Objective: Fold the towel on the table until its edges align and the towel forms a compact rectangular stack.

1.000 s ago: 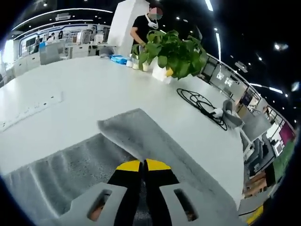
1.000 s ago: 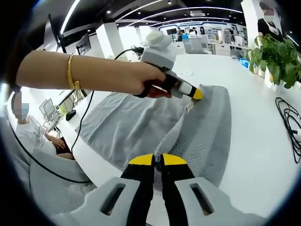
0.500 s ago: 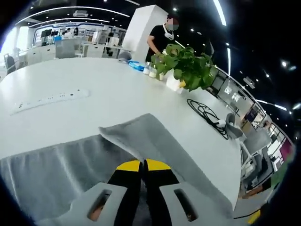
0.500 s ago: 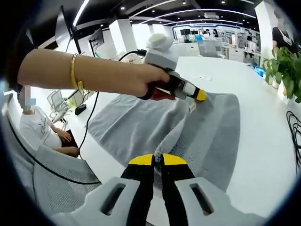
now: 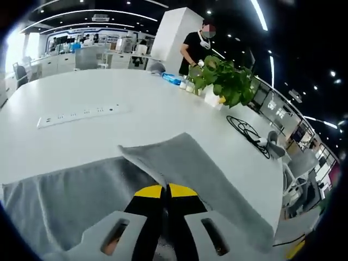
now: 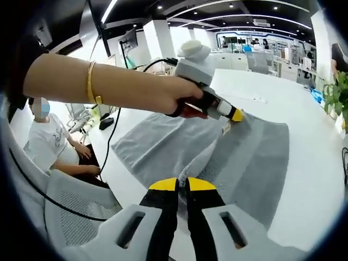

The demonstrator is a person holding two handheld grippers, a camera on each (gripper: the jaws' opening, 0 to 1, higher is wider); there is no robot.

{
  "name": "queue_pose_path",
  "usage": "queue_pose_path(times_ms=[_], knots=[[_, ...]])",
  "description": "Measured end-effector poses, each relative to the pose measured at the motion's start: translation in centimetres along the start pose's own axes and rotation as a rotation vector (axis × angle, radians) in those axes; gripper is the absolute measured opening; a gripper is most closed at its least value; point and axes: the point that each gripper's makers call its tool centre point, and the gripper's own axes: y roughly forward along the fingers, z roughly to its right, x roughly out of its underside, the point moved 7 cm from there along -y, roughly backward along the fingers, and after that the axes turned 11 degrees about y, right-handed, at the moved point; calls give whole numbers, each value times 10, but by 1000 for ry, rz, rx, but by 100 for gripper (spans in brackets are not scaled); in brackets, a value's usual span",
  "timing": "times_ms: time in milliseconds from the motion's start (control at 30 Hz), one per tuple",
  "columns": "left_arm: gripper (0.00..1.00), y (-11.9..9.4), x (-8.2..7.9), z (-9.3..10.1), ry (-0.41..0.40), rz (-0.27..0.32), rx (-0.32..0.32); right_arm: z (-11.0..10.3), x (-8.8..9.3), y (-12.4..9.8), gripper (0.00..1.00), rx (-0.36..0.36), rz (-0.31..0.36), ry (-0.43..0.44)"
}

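The fold is under way but far from finished, by my reading: the grey towel [image 6: 163, 147] lies mostly flat on the white table [image 5: 109, 92], with one edge lifted and doubled over the rest. A lower layer spreads out to the left of the right tongs [image 6: 182, 185], and the raised flap runs away ahead and to the right. Edges do not line up yet, and no compact rectangle has formed. The carried edge has yet to be laid down on the far side, and at least one more fold looks needed after that.

The right tongs have their yellow-tipped jaws pressed together on the towel's near edge, the cloth rising in a ridge straight out of them. The left tongs [image 5: 166, 191] are likewise closed tight on a corner of the towel, a grey flap [image 5: 179, 163] standing up just beyond the tips. In the right gripper view the left tongs [image 6: 237, 115] sit ahead, held in the person's hand [image 6: 174, 98], pinching the far end of the same lifted edge.

Beyond the left tongs lie a power strip [image 5: 84, 114], a potted plant [image 5: 225, 81] and a coiled black cable [image 5: 244, 130], all well apart from the towel
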Motion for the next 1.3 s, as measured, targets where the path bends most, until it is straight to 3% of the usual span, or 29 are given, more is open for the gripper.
queue_pose_path(times_ms=[133, 267, 500, 600, 700, 867, 1300], knots=[[2, -13, -3, -4, 4, 5, -23, -5, -1, 4, 3, -10, 4, 7], [2, -24, -2, -6, 84, -6, -42, -17, -3, 11, 3, -39, -4, -21], [2, -38, 14, -36, 137, -52, -55, -36, -13, 20, 3, -83, 7, -27], [2, -48, 20, -43, 136, -57, -68, -44, -14, 27, 3, -96, 0, -36], [2, -54, 24, -51, 137, -66, -71, -53, -16, 33, 2, -78, -32, -152], [1, -66, 27, -66, 149, -58, -92, -75, -26, 47, 3, -122, -18, -136], [1, -92, 37, -99, 140, -38, -110, -102, -31, 72, 3, -158, -49, -180]])
